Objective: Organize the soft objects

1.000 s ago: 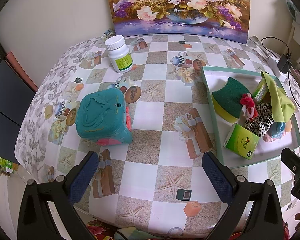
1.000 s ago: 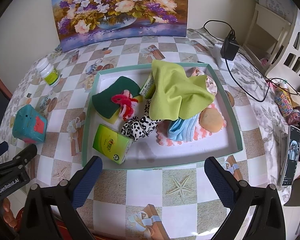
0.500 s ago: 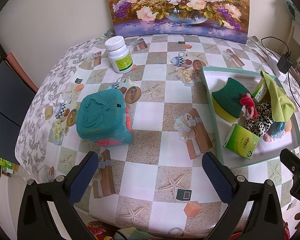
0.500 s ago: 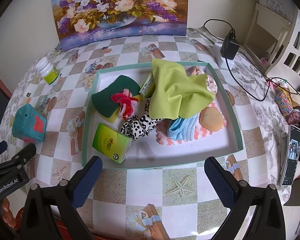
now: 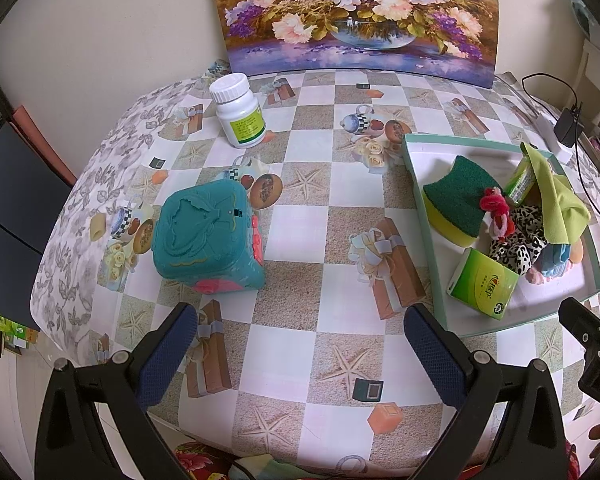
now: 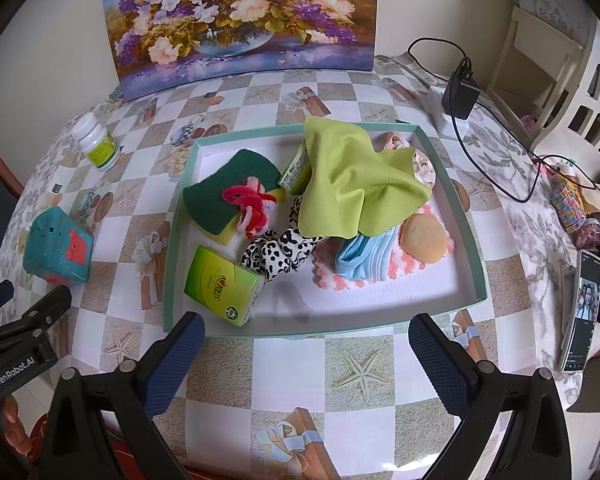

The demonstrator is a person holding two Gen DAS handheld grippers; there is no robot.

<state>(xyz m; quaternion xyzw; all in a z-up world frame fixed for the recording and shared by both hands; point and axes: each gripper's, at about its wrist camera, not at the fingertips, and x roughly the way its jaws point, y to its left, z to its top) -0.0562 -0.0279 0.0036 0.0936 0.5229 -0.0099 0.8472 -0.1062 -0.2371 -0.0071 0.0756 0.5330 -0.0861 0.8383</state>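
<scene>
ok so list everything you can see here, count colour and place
shallow teal-rimmed tray: 1, white inside, table right
lime green cloth: 1, draped in tray
dark green scrub sponge: 1, yellow base, tray left
red-pink pipe cleaner bundle: 1, on sponge
leopard-print scrunchie: 1, black-white, tray middle
green tissue pack: 1, tray front-left
light blue folded cloth: 1, under lime cloth
teal plastic cube toy: 1, table left
white pill bottle: 1, table back
flower painting: 1, against wall
left gripper: open, empty
right gripper: open, empty

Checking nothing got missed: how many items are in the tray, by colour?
In the tray:
Green: 4: sponge, cloth, tissue pack, small pack
Red/pink: 3
Blue: 1
Black-white: 1
Floral: 1
Total: 10
</scene>
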